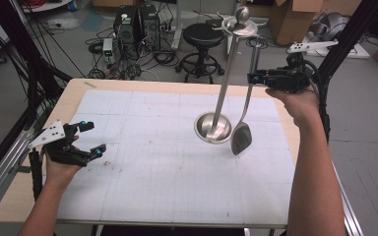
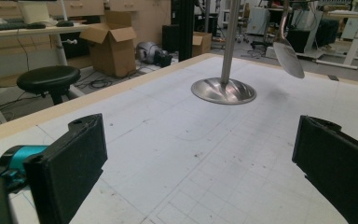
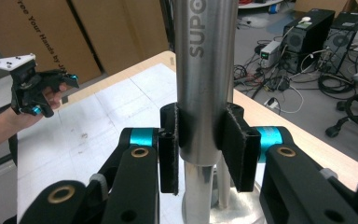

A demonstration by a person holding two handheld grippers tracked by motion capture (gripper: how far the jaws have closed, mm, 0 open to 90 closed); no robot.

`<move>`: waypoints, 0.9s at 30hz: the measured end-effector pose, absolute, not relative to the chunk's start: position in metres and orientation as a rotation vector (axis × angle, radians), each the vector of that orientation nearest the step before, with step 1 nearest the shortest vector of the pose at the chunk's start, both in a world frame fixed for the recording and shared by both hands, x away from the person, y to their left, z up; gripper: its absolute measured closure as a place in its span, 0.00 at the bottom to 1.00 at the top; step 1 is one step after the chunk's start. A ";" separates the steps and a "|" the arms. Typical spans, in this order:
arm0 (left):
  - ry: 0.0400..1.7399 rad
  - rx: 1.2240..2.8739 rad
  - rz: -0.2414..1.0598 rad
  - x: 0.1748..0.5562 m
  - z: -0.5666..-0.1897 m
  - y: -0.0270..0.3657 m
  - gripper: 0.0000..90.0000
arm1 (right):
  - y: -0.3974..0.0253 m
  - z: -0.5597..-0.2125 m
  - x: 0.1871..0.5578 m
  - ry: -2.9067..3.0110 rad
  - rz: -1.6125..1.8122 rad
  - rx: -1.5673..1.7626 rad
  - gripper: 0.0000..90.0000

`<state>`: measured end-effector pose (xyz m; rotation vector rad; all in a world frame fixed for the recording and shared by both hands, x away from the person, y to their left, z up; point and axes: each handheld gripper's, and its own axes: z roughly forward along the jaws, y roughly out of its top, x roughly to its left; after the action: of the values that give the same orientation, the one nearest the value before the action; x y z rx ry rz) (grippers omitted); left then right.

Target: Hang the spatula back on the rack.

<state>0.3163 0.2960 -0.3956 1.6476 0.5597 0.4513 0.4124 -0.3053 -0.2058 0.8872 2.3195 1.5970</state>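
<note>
Worktop (image 1: 142,206) with white gridded mat fills centre frame. Steel stand (image 1: 213,127) sits right of centre, round base on the mat, pole rising to a dish top at upper centre. A spatula (image 1: 241,137) hangs beside the pole, blade just right of the base. Right hand-held gripper (image 1: 256,77) at upper right, level with the spatula handle. Left hand-held gripper (image 1: 92,139) at left edge, jaws apart, low over the mat. Black stool (image 1: 204,35) behind.

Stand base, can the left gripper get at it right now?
Probably yes: the left gripper is open, and bare mat lies between it and the stand base; the spatula hangs off to one side.
</note>
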 end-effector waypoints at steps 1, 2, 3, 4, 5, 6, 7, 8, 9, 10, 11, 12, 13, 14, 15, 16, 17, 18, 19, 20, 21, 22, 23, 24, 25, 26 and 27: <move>0.557 1.644 0.451 0.316 -0.395 0.296 0.04 | -0.304 -0.206 0.414 2.324 1.593 0.879 0.77; 0.557 1.644 0.451 0.316 -0.395 0.296 0.04 | -0.304 -0.206 0.414 2.324 1.593 0.879 0.77; 0.556 1.641 0.452 0.315 -0.395 0.295 0.04 | -0.304 -0.206 0.415 2.322 1.587 0.885 0.77; 0.552 1.641 0.453 0.315 -0.394 0.295 0.04 | -0.303 -0.206 0.416 2.323 1.589 0.904 0.76; 0.551 1.640 0.453 0.315 -0.394 0.295 0.04 | -0.303 -0.206 0.417 2.323 1.589 0.935 0.73; 0.551 1.640 0.453 0.315 -0.394 0.295 0.04 | -0.304 -0.207 0.418 2.311 1.595 0.950 0.68; 0.555 1.644 0.453 0.315 -0.394 0.296 0.04 | -0.305 -0.207 0.419 2.304 1.622 0.970 0.63; 0.555 1.644 0.453 0.315 -0.394 0.296 0.04 | -0.305 -0.207 0.419 2.304 1.622 0.970 0.63; 0.556 1.645 0.453 0.315 -0.395 0.296 0.04 | -0.308 -0.208 0.419 2.294 1.606 0.988 0.57; 0.556 1.646 0.453 0.315 -0.394 0.296 0.04 | -0.308 -0.208 0.419 2.294 1.606 0.988 0.57; 0.555 1.646 0.453 0.315 -0.394 0.296 0.04 | -0.309 -0.208 0.418 2.298 1.608 0.996 0.56; 0.555 1.645 0.452 0.315 -0.394 0.296 0.04 | -0.311 -0.207 0.416 2.298 1.608 1.003 0.54; 0.556 1.647 0.452 0.315 -0.395 0.296 0.04 | -0.312 -0.207 0.415 2.281 1.609 0.979 0.53; 0.556 1.647 0.450 0.315 -0.395 0.296 0.04 | -0.314 -0.207 0.412 2.269 1.618 0.975 0.52; 0.557 1.648 0.450 0.315 -0.395 0.295 0.04 | -0.315 -0.206 0.410 2.265 1.620 0.971 0.50; 0.555 1.649 0.450 0.315 -0.395 0.295 0.04 | -0.316 -0.205 0.408 2.251 1.613 0.964 0.47; 0.554 1.653 0.450 0.316 -0.395 0.295 0.04 | -0.316 -0.204 0.405 2.242 1.605 0.953 0.48; 0.557 1.656 0.451 0.315 -0.395 0.295 0.04 | -0.317 -0.203 0.402 2.241 1.608 0.927 0.48; 0.556 1.653 0.448 0.315 -0.395 0.294 0.04 | -0.318 -0.201 0.395 2.231 1.612 0.904 0.47; 0.556 1.653 0.448 0.315 -0.395 0.294 0.04 | -0.318 -0.201 0.395 2.231 1.612 0.904 0.47; 0.553 1.651 0.448 0.315 -0.395 0.294 0.04 | -0.318 -0.202 0.388 2.233 1.605 0.884 0.45; 0.552 1.649 0.447 0.315 -0.395 0.294 0.04 | -0.318 -0.202 0.386 2.234 1.597 0.879 0.44; 0.552 1.649 0.447 0.315 -0.395 0.294 0.04 | -0.318 -0.202 0.383 2.236 1.594 0.869 0.44; 0.552 1.649 0.447 0.315 -0.395 0.294 0.04 | -0.318 -0.202 0.383 2.236 1.594 0.869 0.44; 0.550 1.651 0.445 0.315 -0.395 0.294 0.04 | -0.318 -0.204 0.376 2.229 1.590 0.850 0.42; 0.549 1.651 0.444 0.315 -0.395 0.294 0.04 | -0.318 -0.204 0.376 2.229 1.590 0.850 0.42; 0.550 1.650 0.443 0.315 -0.395 0.294 0.04 | -0.317 -0.205 0.374 2.222 1.594 0.842 0.41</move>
<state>0.3145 0.2936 -0.3947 1.6503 0.5504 0.4427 0.3737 -0.3173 -0.2049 0.8419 2.2223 1.5937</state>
